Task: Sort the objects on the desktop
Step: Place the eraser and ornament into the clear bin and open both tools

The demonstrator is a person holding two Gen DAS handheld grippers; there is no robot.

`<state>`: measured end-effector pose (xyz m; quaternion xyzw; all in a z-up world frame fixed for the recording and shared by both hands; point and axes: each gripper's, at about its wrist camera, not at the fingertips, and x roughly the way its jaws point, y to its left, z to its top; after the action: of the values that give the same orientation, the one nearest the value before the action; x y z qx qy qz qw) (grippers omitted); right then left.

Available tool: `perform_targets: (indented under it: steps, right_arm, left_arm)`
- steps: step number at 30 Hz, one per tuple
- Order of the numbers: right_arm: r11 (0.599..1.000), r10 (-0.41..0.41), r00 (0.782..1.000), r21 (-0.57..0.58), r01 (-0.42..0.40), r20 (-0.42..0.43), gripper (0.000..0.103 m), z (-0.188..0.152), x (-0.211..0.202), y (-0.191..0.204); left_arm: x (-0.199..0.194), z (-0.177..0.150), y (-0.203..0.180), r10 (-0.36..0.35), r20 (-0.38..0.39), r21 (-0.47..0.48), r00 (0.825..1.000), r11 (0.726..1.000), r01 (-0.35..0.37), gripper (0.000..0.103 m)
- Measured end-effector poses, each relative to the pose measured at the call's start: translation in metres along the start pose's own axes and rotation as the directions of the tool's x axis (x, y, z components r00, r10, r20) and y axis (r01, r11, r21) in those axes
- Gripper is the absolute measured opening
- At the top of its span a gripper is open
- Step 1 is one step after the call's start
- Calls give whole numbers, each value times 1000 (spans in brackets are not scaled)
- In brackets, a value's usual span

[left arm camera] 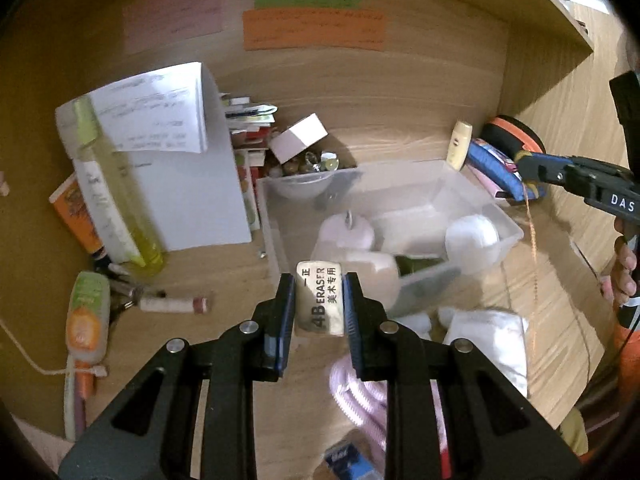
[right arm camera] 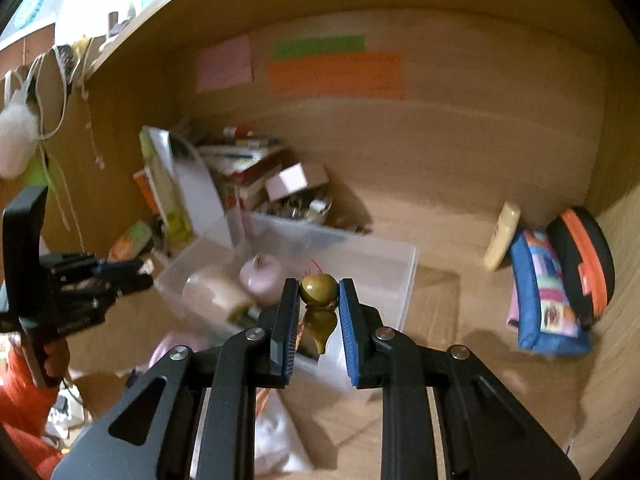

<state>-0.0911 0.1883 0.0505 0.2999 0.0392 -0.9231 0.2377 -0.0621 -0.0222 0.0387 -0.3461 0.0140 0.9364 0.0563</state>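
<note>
My left gripper (left arm camera: 319, 280) is shut on a cream 4B eraser (left arm camera: 320, 302), held above the near wall of a clear plastic bin (left arm camera: 404, 170). My right gripper (right arm camera: 319, 285) is shut on an olive-green gourd-shaped bead pendant (right arm camera: 318, 290), over the bin's (right arm camera: 372, 242) near side. In the left wrist view the right gripper (left arm camera: 522, 162) reaches in from the right, and an orange tassel (left arm camera: 531, 224) hangs from it. The left gripper (right arm camera: 144, 271) shows at the left of the right wrist view. Inside the bin lie a pink round object (left arm camera: 346, 230) and white containers (left arm camera: 472, 236).
White papers (left arm camera: 160, 120) and a yellow-green bottle (left arm camera: 116, 196) stand at the left, a bowl of trinkets (left arm camera: 308, 172) behind the bin. A blue pencil case (right arm camera: 548, 292), an orange-black case (right arm camera: 584, 264) and a cream tube (right arm camera: 502, 236) lean at the right wall. A pink cable (left arm camera: 360, 396) lies near.
</note>
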Motion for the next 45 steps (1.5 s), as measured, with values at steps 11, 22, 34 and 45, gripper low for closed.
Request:
perform_targets:
  steps: [11,22,34,45]
  right_arm:
    - [999,30,987,-10,-32,-157,18,-18,65,4]
    - [997,-24,977,-79,7,-211,32,-32,75,15]
    - [998,-17,985,-69,5,-171,69,-43,39,14]
    - [992,-17,990,-127,-1,-140,69,-59,5,27]
  left_arm:
    - [28,5,4,2,-51,-31,999,1000,-3,23]
    - [37,2,2,-13,-72,-32,997,999,10,28]
    - [20,-8,-3,-28,-44,-24,999,999,27,39]
    - [2,-22,-3,-24,-36,-29,999,999,23,38]
